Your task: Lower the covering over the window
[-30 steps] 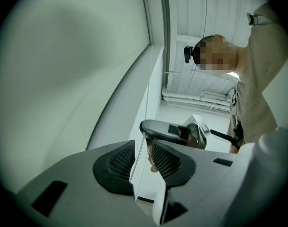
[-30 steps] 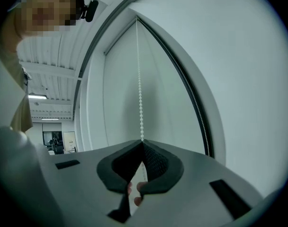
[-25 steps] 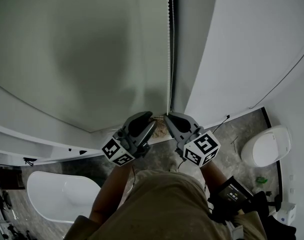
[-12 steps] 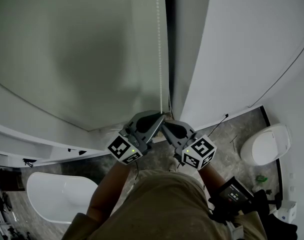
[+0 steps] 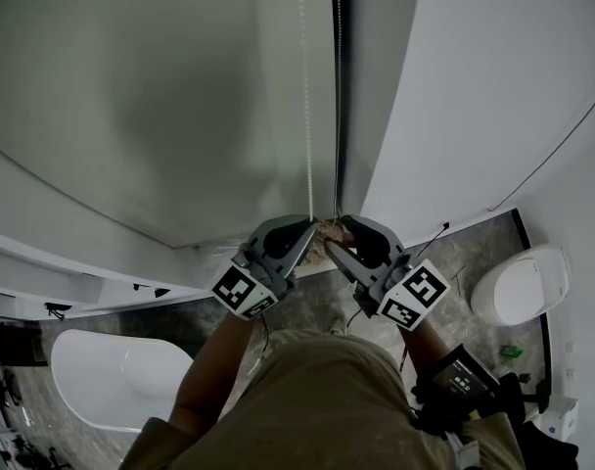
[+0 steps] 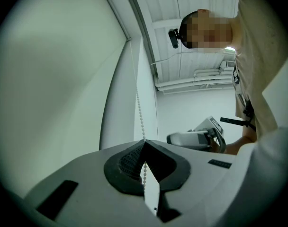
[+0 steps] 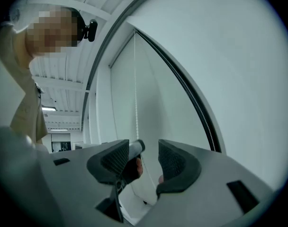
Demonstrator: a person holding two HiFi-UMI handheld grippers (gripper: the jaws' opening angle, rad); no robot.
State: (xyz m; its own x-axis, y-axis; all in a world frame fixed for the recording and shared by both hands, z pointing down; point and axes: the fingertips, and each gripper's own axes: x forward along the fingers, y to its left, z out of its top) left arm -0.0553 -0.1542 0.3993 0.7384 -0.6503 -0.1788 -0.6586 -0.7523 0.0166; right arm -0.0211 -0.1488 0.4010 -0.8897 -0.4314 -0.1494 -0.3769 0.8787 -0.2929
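A pale grey-green roller blind (image 5: pixel 151 96) covers the window at the left. Its white bead chain (image 5: pixel 303 86) hangs down the blind's right edge, and a second strand (image 5: pixel 338 76) runs beside the dark frame. My left gripper (image 5: pixel 310 226) is shut on the chain; in the left gripper view the beads (image 6: pixel 139 115) run down into the closed pads (image 6: pixel 134 157). My right gripper (image 5: pixel 343 229) is just right of it, and its jaws have just been opening. In the right gripper view they (image 7: pixel 144 151) stand apart with no chain between the pads, and the chain (image 7: pixel 135 93) hangs beyond.
A white wall (image 5: pixel 493 86) rises right of the window. Below are a white sill (image 5: pixel 82 277), a bathtub (image 5: pixel 121 380) at lower left and a toilet (image 5: pixel 523 284) at right. A black device (image 5: pixel 459 380) hangs at the person's waist.
The left gripper's jaws have closed on the bead chain. The right gripper has opened, let go of the chain and shifted a little right. The held strand now hangs further left.
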